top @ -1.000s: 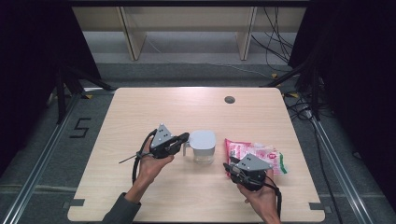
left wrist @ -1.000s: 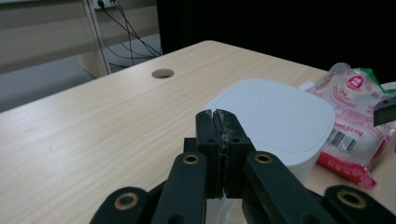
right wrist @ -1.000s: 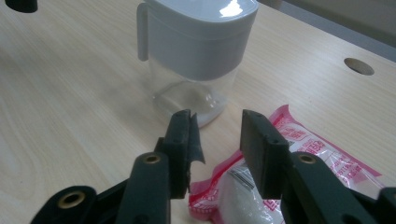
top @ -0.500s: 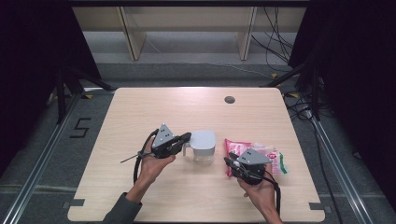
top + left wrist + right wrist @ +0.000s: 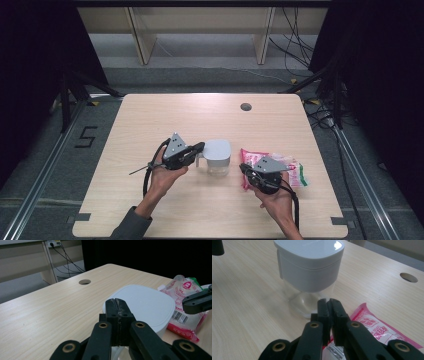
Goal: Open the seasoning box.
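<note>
A clear jar [image 5: 218, 165] with a pale grey square lid [image 5: 217, 149] stands mid-table. My left gripper [image 5: 200, 147] points at the lid's left side. In the left gripper view its jaws [image 5: 117, 302] are pressed together with nothing between them, just short of the lid [image 5: 145, 303]. A pink and white snack packet [image 5: 295, 170] lies flat to the right of the jar. My right gripper [image 5: 245, 170] rests over the packet's left edge. Its jaws [image 5: 328, 302] have just been closing and now stand shut, aimed at the jar's clear base [image 5: 307, 302]. I cannot tell whether they pinch the packet [image 5: 372, 327].
The wooden table [image 5: 150, 120] has a round cable hole [image 5: 245, 106] at the back right. Dark stands and cables sit on the floor around it. The right gripper's jaw [image 5: 197, 303] reaches in over the packet [image 5: 185, 290] in the left gripper view.
The right gripper's jaws have come together over the packet's left edge. The left gripper and the jar have stayed where they were.
</note>
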A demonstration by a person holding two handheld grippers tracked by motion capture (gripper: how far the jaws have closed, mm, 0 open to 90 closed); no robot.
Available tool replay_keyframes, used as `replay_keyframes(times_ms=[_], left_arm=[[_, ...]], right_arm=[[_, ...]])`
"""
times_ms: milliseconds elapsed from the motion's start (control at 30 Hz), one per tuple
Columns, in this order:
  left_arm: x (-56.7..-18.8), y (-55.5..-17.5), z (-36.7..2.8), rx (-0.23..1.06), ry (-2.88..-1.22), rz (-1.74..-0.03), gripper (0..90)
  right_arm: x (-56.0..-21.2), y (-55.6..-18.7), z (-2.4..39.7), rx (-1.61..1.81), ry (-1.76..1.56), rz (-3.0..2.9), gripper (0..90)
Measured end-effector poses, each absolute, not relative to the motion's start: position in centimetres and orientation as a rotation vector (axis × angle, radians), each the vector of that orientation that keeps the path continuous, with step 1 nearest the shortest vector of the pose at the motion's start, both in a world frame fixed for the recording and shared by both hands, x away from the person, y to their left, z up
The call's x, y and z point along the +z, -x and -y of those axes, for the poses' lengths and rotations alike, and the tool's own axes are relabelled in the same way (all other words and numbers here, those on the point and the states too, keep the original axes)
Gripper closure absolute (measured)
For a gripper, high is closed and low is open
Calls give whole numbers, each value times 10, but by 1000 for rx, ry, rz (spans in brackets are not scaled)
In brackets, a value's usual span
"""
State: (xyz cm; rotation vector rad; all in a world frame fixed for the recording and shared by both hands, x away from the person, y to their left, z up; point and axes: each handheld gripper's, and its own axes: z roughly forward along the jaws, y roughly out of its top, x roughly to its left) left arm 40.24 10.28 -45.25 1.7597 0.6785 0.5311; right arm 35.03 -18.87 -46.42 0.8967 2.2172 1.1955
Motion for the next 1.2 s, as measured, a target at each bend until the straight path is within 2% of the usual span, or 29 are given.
replay_keyframes(times_ms=[1200], left_arm=[[-452,-402,-103,523,-1762,-679,893]], right_arm=[[-459,-363,176,1216,-898,-2227,900]])
